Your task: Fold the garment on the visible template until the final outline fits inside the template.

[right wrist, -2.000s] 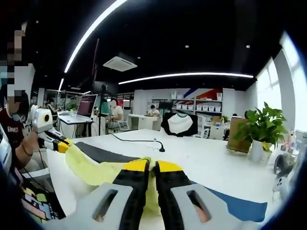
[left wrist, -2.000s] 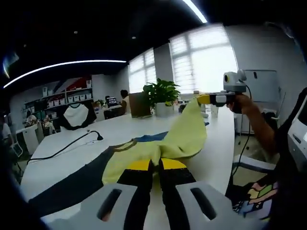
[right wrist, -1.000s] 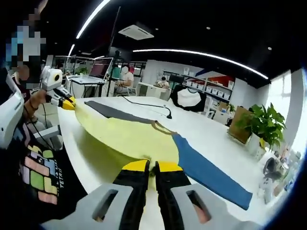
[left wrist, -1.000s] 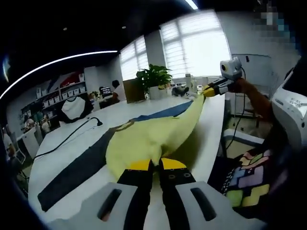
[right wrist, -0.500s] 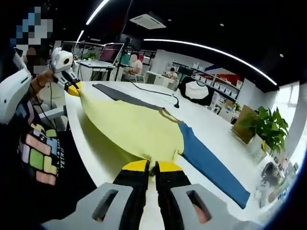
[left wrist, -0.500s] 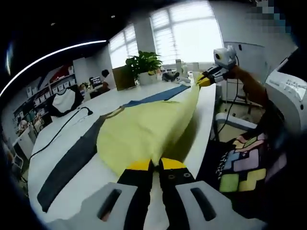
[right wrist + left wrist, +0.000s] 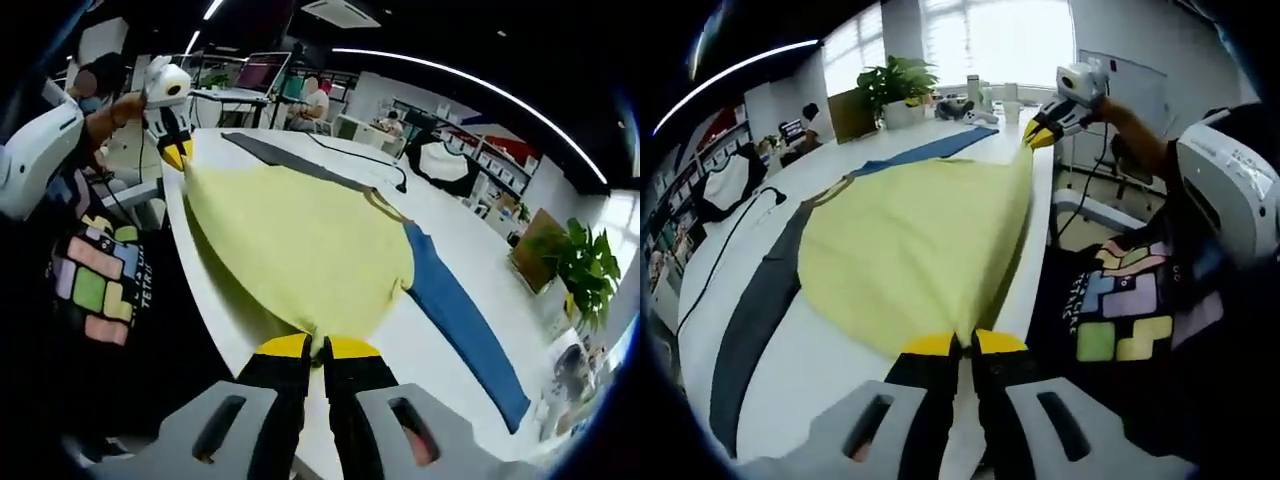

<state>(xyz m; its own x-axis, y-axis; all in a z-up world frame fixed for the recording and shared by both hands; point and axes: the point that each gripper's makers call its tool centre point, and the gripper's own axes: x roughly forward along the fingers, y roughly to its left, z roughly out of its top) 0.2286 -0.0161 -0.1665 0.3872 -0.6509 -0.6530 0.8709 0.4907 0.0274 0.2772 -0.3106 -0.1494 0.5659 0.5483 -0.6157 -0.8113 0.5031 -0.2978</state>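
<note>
A long-sleeved garment with a yellow body (image 7: 910,240), one black sleeve (image 7: 750,320) and one blue sleeve (image 7: 925,150) lies spread across the white table (image 7: 830,375). My left gripper (image 7: 960,346) is shut on one corner of the yellow hem at the table's near edge. The right gripper (image 7: 1038,136) pinches the other hem corner, so the hem runs taut between them. In the right gripper view, my right gripper (image 7: 318,348) is shut on the yellow body (image 7: 300,240), the left gripper (image 7: 176,154) holds the far corner, and the blue sleeve (image 7: 460,320) and black sleeve (image 7: 275,150) trail away.
A black cable (image 7: 725,245) crosses the table beyond the black sleeve. A potted plant (image 7: 890,85) and small items stand at the far end. The person's patterned T-shirt (image 7: 1120,310) is close against the table edge. Desks, laptops and seated people (image 7: 310,100) fill the room behind.
Both grippers have drawn the hem back to the near table edge and apart. The yellow body, hanging bunched before, now lies spread flat. Both views have tipped downward.
</note>
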